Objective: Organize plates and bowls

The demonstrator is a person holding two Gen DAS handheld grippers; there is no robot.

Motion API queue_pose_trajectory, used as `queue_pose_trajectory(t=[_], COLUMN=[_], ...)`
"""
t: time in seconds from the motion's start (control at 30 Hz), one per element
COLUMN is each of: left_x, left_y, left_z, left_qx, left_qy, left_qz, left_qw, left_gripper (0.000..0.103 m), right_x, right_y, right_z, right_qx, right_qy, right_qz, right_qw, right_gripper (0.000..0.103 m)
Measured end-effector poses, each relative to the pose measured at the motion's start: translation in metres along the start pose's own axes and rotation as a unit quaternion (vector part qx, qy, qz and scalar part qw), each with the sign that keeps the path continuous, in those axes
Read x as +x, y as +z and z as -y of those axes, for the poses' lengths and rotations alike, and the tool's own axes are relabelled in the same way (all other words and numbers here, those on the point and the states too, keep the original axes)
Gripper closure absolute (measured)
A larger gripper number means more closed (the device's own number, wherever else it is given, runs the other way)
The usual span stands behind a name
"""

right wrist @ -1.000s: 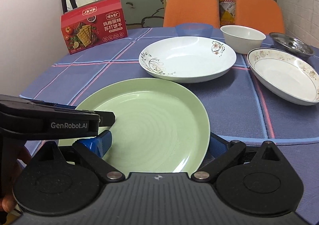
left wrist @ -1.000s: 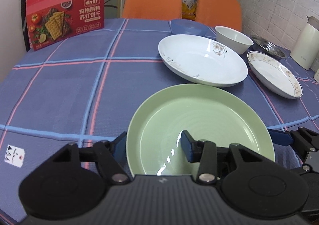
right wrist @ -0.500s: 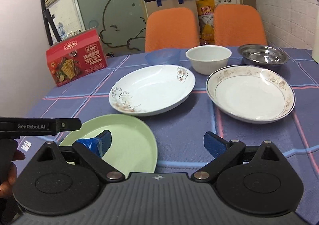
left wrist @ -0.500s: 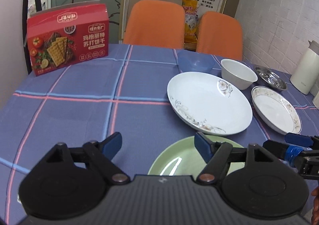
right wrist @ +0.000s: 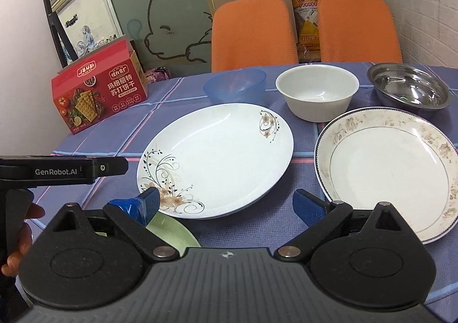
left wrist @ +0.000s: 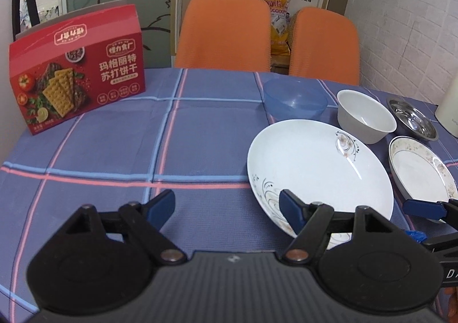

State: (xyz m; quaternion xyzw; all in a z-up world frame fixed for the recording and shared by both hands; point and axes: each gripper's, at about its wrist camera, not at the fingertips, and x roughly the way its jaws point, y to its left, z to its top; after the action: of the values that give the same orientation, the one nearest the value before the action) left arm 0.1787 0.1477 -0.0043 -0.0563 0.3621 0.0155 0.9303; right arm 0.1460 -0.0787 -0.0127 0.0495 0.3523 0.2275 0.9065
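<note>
Flanking the white floral plate [right wrist: 216, 158]: cracker box [right wrist: 98, 95], blue bowl [right wrist: 234, 85], rimmed dish [right wrist: 389, 165].

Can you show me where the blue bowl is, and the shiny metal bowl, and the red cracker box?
blue bowl [right wrist: 234, 85]: right wrist view, on its front wall.
shiny metal bowl [right wrist: 408, 88]: right wrist view, on its inner bottom.
red cracker box [left wrist: 77, 76]: left wrist view, on its printed front face.
</note>
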Motion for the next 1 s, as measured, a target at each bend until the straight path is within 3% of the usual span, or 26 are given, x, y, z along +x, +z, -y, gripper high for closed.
queue_pose_trajectory(t=[0.47,1.0], left_x=[0.026,0.046], left_y=[0.010,0.021], left_z=[0.005,0.005], left_qx=[0.015,0.029], left_qy=[0.001,0.009], left_qz=[-0.010,-0.019], left_qw=[0.9998,0.9993], left_gripper=[0.030,0.030], right_x=[0.031,0.059], right_y=[0.010,0.021], right_z=[0.010,0.000], right_qx=[0.013,-0.025], right_qy=[0.007,-0.009], right_qz=[-0.024,-0.036], right_qw=[1.000,0.999], right_gripper=[0.016,0.014])
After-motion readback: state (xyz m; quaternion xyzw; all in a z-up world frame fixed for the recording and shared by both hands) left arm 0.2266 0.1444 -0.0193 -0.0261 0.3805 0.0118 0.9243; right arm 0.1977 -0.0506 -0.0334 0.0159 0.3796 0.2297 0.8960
